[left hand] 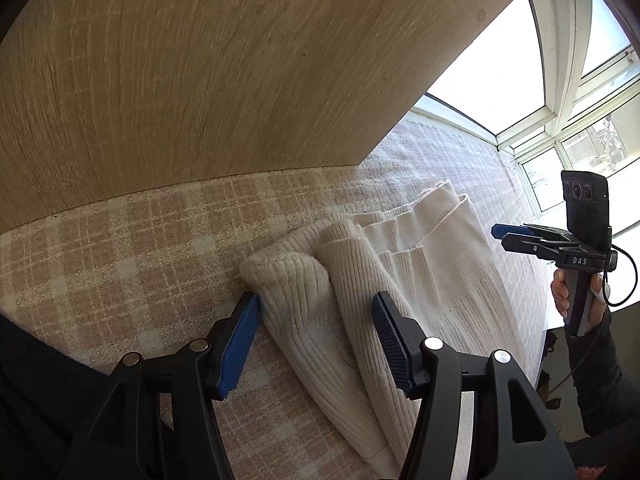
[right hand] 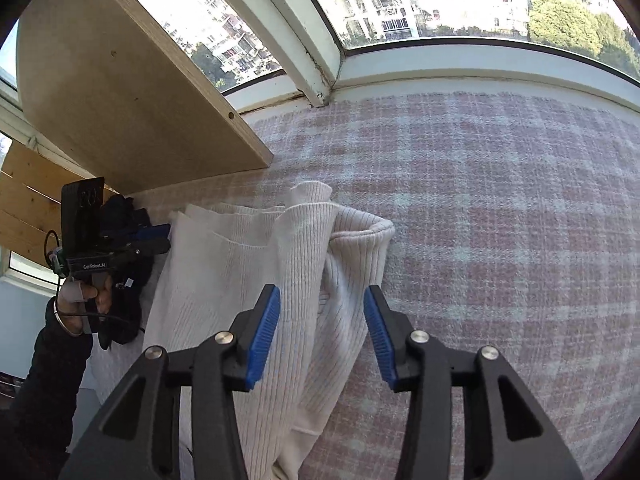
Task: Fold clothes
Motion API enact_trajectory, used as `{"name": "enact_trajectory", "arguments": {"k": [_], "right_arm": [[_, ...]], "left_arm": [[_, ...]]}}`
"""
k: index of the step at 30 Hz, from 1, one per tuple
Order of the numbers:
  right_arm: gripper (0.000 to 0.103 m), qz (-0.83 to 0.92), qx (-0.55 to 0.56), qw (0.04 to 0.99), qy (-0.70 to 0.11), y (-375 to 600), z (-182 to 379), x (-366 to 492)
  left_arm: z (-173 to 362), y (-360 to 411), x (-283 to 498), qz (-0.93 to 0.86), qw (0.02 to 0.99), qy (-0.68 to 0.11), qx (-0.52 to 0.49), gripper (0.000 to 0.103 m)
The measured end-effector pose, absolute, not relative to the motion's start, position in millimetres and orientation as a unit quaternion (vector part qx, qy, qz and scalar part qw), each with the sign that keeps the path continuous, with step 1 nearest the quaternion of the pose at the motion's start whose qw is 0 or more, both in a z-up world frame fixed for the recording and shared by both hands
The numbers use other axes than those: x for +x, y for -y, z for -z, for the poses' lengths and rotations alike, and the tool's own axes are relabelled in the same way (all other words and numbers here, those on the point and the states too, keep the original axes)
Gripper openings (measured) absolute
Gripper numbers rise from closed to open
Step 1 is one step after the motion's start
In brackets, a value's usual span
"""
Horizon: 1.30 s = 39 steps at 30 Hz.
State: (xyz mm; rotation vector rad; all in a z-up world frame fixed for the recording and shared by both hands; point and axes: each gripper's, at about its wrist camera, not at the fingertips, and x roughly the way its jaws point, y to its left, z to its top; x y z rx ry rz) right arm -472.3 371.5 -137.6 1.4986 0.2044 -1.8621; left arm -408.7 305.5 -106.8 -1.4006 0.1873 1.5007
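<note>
Cream ribbed garment lies bunched in loose layers on the plaid-covered bed beside a wooden board; left gripper and right gripper both stand wide open, holding nothing, so any pinch should take one clean edge, not the bunch.

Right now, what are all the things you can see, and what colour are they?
Ribbed garment: one, cream white, partly folded, lying on the blanket.
Checked blanket: one, pink and white, spread under the garment.
Wooden board: one, light tan, standing on edge on the blanket behind the garment.
Window frame: white, along the far edge; buildings and trees outside.
Dark cloth: one, black, beside the garment near the board.
Left gripper: black with blue fingers, open over the garment's rolled end.
Right gripper: black with blue fingers, open above the garment.
Hands: two, each holding a handle, dark sleeves.
</note>
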Motion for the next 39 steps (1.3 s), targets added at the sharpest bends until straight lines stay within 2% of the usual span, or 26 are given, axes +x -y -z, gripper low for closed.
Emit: {"name": "enact_trajectory", "arguments": {"k": [6,9,11,25,30,31,33,34,35,39], "right_arm": [[0.043,0.727,0.578,0.35,-0.12,-354,140,-469],[0.043,0.729,0.576,0.343,-0.141,-345,141,-467],[0.043,0.73,0.574,0.338,-0.154,-339,142,-466],[0.044,0.696,0.609,0.38,-0.006,-355,141,-487],[0.044,0.732,0.569,0.333,-0.169,-327,141,-469],[0.044,0.732,0.57,0.327,-0.181,-326,143,-470],[0.049,0.732,0.575,0.316,-0.183,-330,148,-475],[0.057,0.735,0.574,0.31,-0.186,-332,149,-479],[0.061,0.735,0.574,0.308,-0.187,-334,150,-482],[0.061,0.724,0.588,0.326,-0.155,-340,156,-494]], "left_arm": [[105,-328,-394,-0.621,0.52,-0.117,-0.575,0.057],[103,-330,-389,-0.619,0.529,-0.132,-0.565,0.047],[103,-329,-389,-0.618,0.531,-0.131,-0.565,0.046],[105,-325,-394,-0.612,0.535,-0.133,-0.567,0.044],[106,-322,-396,-0.611,0.535,-0.132,-0.569,0.044],[106,-322,-396,-0.61,0.535,-0.13,-0.57,0.044],[106,-320,-397,-0.609,0.535,-0.13,-0.57,0.044],[106,-320,-397,-0.609,0.535,-0.131,-0.57,0.044],[106,-321,-396,-0.609,0.536,-0.133,-0.569,0.044],[105,-322,-395,-0.609,0.539,-0.142,-0.565,0.044]]}}
